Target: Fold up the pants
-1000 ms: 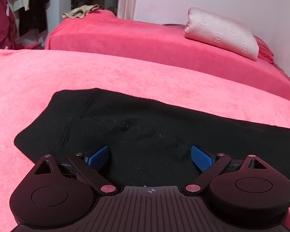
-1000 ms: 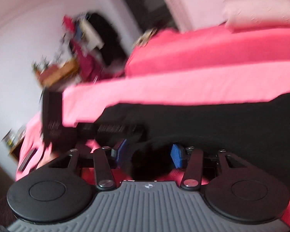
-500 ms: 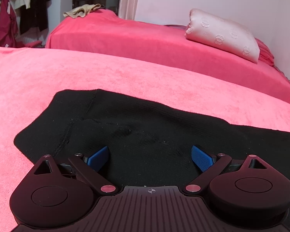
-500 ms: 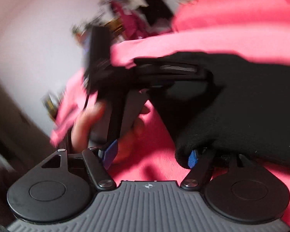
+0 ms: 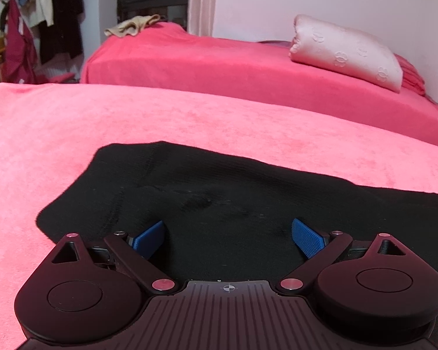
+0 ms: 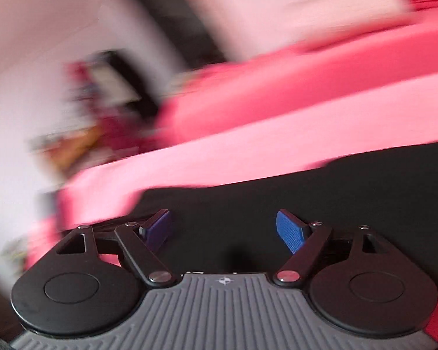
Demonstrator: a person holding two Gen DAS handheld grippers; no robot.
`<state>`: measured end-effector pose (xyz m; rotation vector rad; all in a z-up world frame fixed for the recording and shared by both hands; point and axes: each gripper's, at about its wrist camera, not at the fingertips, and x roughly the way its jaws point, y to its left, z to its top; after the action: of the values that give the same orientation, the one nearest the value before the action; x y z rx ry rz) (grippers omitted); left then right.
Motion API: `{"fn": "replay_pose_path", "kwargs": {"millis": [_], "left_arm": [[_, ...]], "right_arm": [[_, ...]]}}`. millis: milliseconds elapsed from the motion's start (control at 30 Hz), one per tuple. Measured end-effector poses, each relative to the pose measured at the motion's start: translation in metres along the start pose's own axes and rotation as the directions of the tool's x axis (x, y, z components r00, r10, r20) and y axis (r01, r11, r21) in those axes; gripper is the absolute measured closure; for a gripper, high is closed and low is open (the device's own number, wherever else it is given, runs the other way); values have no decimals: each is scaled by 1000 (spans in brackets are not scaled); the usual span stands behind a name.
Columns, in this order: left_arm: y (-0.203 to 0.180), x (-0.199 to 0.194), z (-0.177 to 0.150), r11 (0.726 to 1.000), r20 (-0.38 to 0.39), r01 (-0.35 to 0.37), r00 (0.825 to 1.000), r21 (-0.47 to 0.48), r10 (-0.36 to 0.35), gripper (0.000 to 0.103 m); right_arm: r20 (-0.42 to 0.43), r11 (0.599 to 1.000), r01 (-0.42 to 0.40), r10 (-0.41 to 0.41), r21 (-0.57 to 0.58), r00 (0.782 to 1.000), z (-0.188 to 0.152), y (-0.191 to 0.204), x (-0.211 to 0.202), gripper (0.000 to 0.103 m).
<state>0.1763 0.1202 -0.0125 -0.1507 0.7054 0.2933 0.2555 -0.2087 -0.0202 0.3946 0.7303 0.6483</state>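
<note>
hovering both claws low over the one pair of black pants (image 5: 219, 192), which lies flat on the near pink bed (image 5: 73, 122). my left claw (image 5: 227, 234) is spread wide and holds nothing; my right claw (image 6: 223, 227) is likewise wide and empty above the cloth. the risk i see: pinching only the top layer, so the fold drags and bunches. the right view is blurred, so aiming there is shaky. count: two claws, two beds, one pillow (image 5: 347, 52).

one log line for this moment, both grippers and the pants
left gripper: open, over pants | right gripper: open, over pants | pants: flat on pink blanket
</note>
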Motion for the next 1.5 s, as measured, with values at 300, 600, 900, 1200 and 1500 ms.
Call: {"fn": "replay_pose_path", "kwargs": {"millis": [300,600,900,1200,1500], "left_arm": [[-4,2,2,998,15,-60,998,18,60,0],[4,4,4,999,6,-44,999,-8,44,0],[3,5,3,999,9,-51,999,-3,51,0],[8,-7,3,999,52,-16,998,-38,18,0],[7,-16,2,999,91,20,996,-48,-15,0]], "right_arm": [[208,955,272,-244,-118,947,16,16,-24,34],[-34,934,214,-233,-285,972,27,47,45,38],[90,978,207,-210,40,974,21,-10,-28,24],[223,784,487,-591,385,776,25,-103,-132,26],[191,731,314,-517,606,834,8,-107,-210,24]]}}
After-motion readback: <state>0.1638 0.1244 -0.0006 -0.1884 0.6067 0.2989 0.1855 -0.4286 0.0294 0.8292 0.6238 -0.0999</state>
